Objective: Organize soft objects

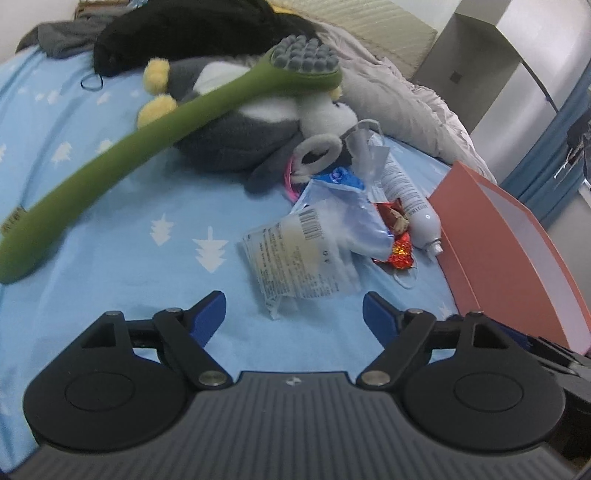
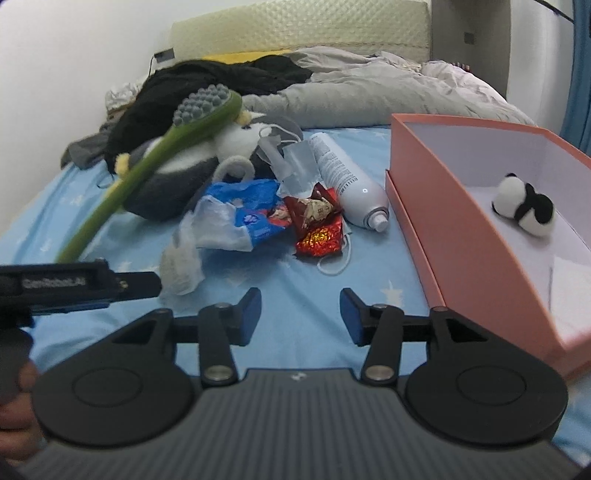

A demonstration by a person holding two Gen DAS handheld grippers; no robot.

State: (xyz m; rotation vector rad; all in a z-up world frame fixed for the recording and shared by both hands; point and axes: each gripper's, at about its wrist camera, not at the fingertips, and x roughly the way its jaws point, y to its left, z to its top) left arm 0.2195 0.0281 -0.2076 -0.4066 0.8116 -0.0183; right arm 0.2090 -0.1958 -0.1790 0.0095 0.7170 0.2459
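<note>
Bed (image 1: 110,206) with blue tree-print sheet, clutter piled mid-bed. Left claw (image 1: 294,317) is seen wide apart, nothing between the pads, poised just short of a crinkled clear plastic packet (image 1: 295,251). Right claw (image 2: 300,314) is seen partly spread, also empty, over bare sheet near the pink box (image 2: 424,192).

Task's soft things: grey-and-white plush penguin (image 1: 236,136) lies on its side behind the wrapper pile, with a green long-handled massage brush (image 1: 155,144) resting across it. A small black-and-white plush ball (image 2: 524,206) is already inside the pink box. Black garment (image 1: 184,33) and grey quilt (image 2: 369,92) are bunched toward the headboard.

Handling judged: plush penguin is light, squashy, not fragile; pads will sink in, so a bite on a thick fold of the body or on a foot is advised, not the flat belly. Brush must be cleared or it will slide off when the plush is lifted; brush looks stiff with a rubbery handle. Plastic packet and red foil wrapper (image 2: 319,236) are thin and slippery, a pinch at a crumpled edge is best. White spray bottle (image 2: 347,177) is hard, round, likely to roll; not soft.
</note>
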